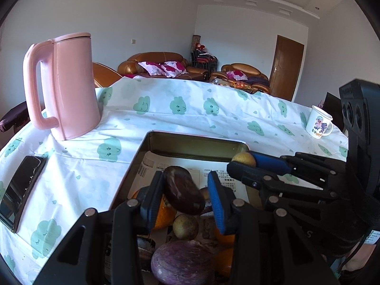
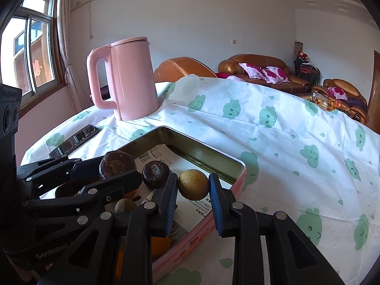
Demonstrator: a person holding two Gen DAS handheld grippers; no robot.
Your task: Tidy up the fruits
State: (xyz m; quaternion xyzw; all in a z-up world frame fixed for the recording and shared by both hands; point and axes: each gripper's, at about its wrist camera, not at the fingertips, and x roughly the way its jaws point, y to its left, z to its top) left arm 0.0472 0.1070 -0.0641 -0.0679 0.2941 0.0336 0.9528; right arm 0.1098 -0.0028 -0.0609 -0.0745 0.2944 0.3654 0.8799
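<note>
Fruit in left gripper: dark purple-brown fruit (image 1: 184, 193), oval and tilted, sits between the blue pads of the left gripper (image 1: 187, 198) above the tin's contents; the pads close in on its two sides and it hangs clear of the pieces below.
Fruit in right gripper: yellowish round fruit (image 2: 193, 184), speckled, is clamped between the pads of the right gripper (image 2: 193, 193), over the newspaper near the tin's far right corner.
Other fruit: a second dark round fruit (image 2: 155, 174) lies in the tin just left of the yellow one; a pale purple fruit (image 1: 182, 263) and a small tan one (image 1: 185, 225) lie below the left gripper, with orange pieces beside them (partly hidden by the fingers).
Tin: rectangular metal tin (image 2: 201, 152) with pink outer wall, lined with printed newspaper (image 1: 166, 161), holds all the loose fruit.
Table: cloth with green cloud print (image 2: 285, 142) covers it.
Around the tin: pink kettle (image 1: 64, 85) stands upright behind it to the left; a phone (image 1: 21, 185) lies flat at the left; a white mug (image 1: 319, 124) stands far right.
</note>
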